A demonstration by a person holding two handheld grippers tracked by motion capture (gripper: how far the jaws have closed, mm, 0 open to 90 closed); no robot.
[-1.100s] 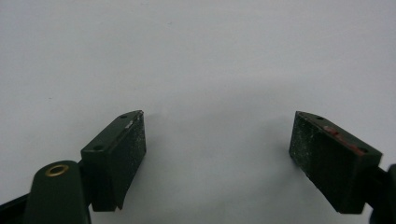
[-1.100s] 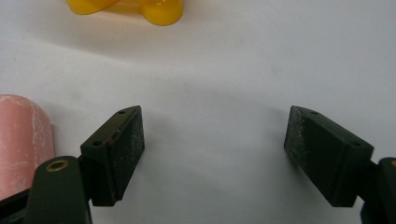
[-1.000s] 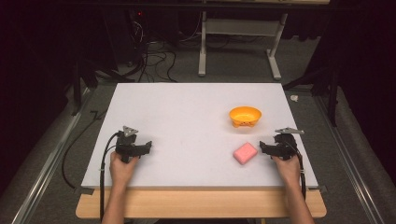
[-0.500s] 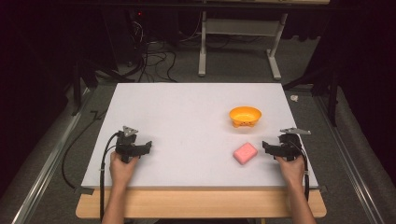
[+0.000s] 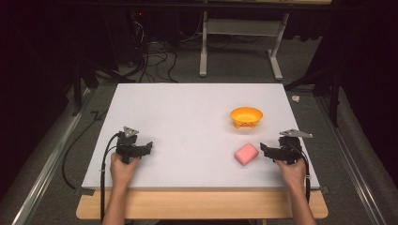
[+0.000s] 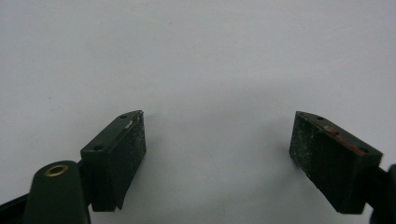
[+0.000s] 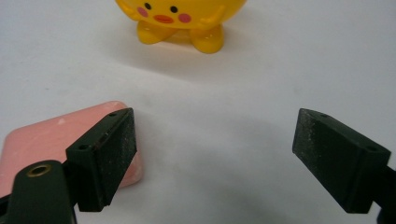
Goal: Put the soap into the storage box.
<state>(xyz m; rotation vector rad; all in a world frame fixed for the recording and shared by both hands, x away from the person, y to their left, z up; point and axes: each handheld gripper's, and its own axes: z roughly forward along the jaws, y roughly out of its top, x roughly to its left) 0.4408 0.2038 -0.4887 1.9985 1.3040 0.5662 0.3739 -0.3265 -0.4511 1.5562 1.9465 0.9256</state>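
Observation:
A pink rounded block (image 5: 246, 153) lies flat on the white table (image 5: 187, 112), right of centre. Just beyond it stands a yellow-orange bowl (image 5: 246, 116) with little feet and a chick face. My right gripper (image 5: 264, 151) rests on the table just right of the block, open and pointing at it. In the right gripper view the block (image 7: 42, 140) sits partly behind the left jaw, the bowl (image 7: 180, 18) stands ahead, and the gripper (image 7: 215, 114) has nothing between its jaws. My left gripper (image 5: 148, 149) sits at the front left, open over bare table (image 6: 218, 119).
Both hands hold the grippers near the table's front edge. A wooden strip (image 5: 202, 204) runs under that edge. Beyond the far edge are a white stand's legs (image 5: 239, 47) and cables (image 5: 155, 56) on the floor. Metal rails (image 5: 42, 164) flank the table.
My right gripper has drifted slightly to the right, away from the pink block. The left gripper, block and bowl have not moved.

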